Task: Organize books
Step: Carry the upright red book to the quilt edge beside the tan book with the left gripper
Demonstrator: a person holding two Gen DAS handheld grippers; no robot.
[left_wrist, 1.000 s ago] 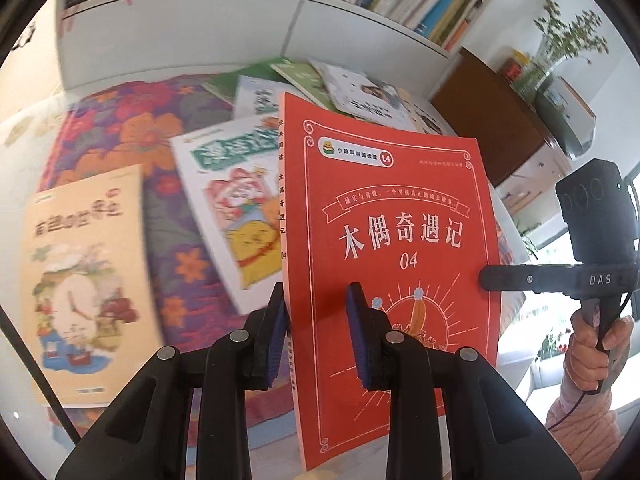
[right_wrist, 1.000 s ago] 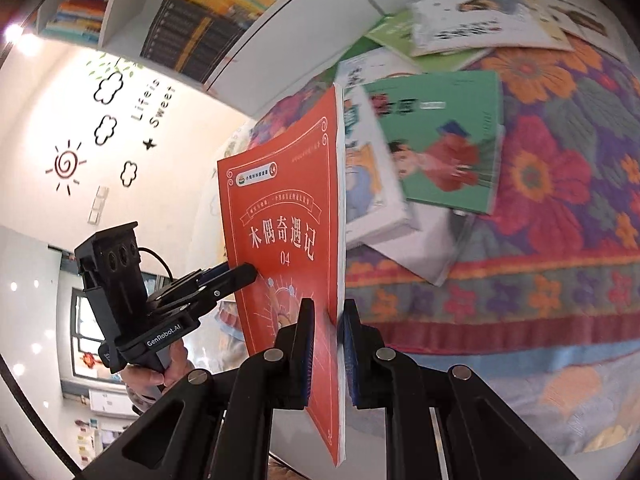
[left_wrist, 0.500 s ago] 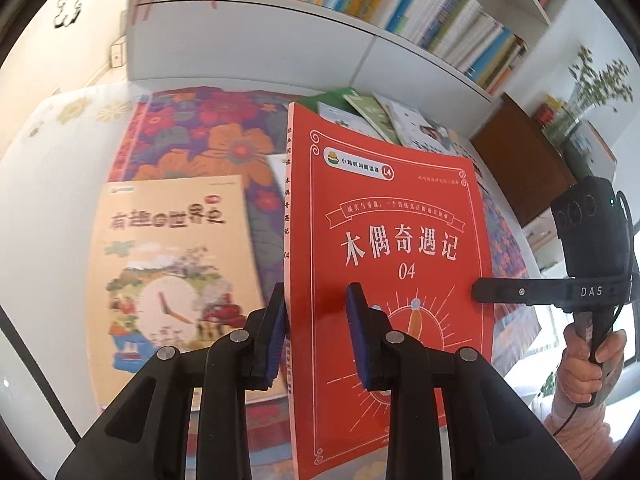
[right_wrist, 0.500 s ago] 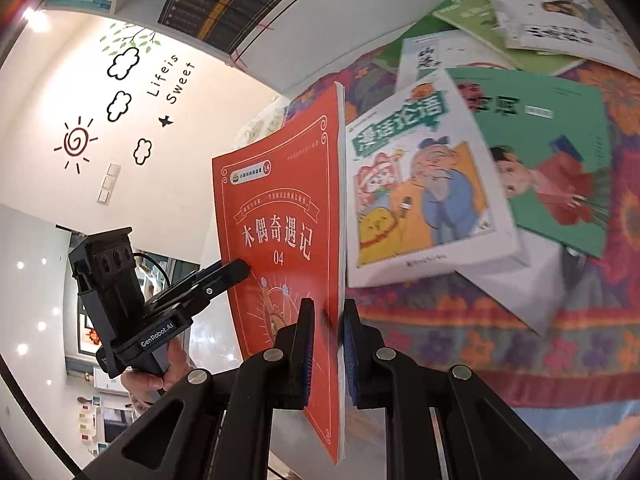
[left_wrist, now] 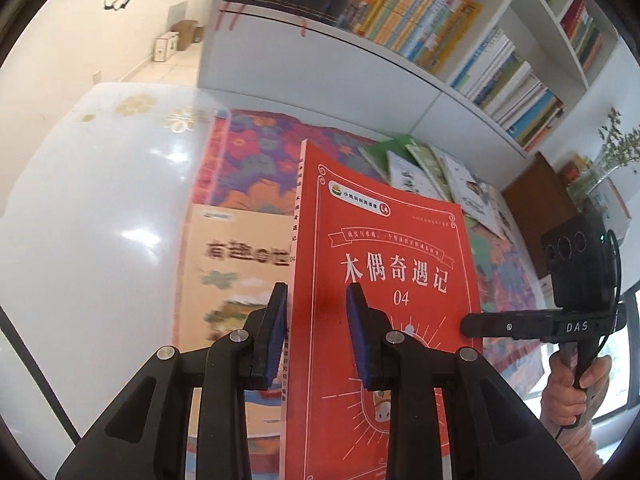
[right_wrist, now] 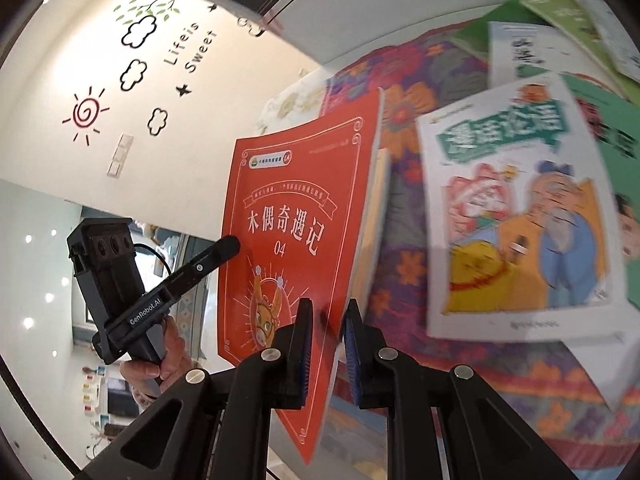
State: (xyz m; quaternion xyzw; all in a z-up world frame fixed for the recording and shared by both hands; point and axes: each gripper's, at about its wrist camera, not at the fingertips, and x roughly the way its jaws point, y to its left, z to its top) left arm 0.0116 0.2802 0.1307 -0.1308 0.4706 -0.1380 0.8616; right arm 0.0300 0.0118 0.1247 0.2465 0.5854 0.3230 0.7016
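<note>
Grip, left: left gripper (left_wrist: 316, 332) pinches the spine edge of the red book (left_wrist: 384, 300), blue pads on either side of it.
Grip, right: right gripper (right_wrist: 326, 344) pinches the open page edge of the same book; in the left wrist view its black finger reaches in from the right onto the cover.
Book, place: held upright in the air between both grippers, above the tabletop (left_wrist: 92, 208) and the flowered cloth (left_wrist: 256, 160).
Book, axis: long side runs up and away from both grippers; front cover faces right in the left wrist view.
Likely target: beige picture book (left_wrist: 232, 264), lying flat just left of and below the red book, at the cloth's left edge; my guess is a stack goes there. The left hand is nearer to it.
Other books: white comic-cover book (right_wrist: 520, 216) and green ones (left_wrist: 404, 160) lie scattered flat to the right and far side.
Materials: thin glossy paperback, slightly bowed; smooth shiny white tabletop; soft patterned cloth.
Far side: white bookshelf (left_wrist: 440, 92) packed with upright books.
</note>
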